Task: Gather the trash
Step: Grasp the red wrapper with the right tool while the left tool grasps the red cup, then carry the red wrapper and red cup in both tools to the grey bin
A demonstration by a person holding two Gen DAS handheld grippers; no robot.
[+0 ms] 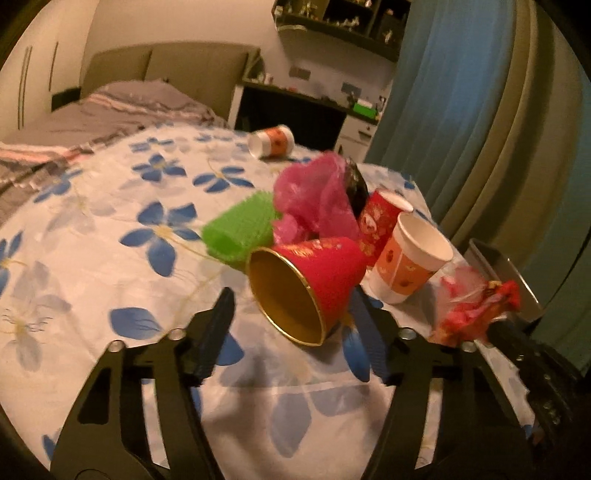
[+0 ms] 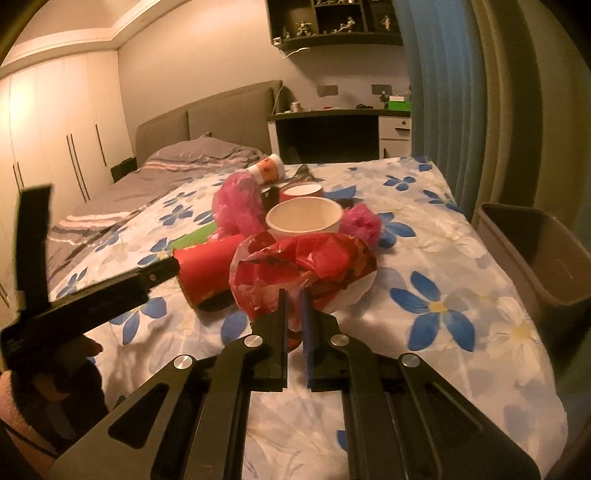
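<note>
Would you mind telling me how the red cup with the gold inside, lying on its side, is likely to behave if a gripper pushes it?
The red cup lies on its side, so it would probably roll, curving because it tapers. It looks like thin paper, likely light and easily crushed. The soft floral cloth may slow it.

Shelf figurines too small to identify, bin cut off (right edge), black object half-hidden behind pink bag

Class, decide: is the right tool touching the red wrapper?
Touching: the right wrist view shows the right tool shut on the red wrapper, pinching its edge.
</note>
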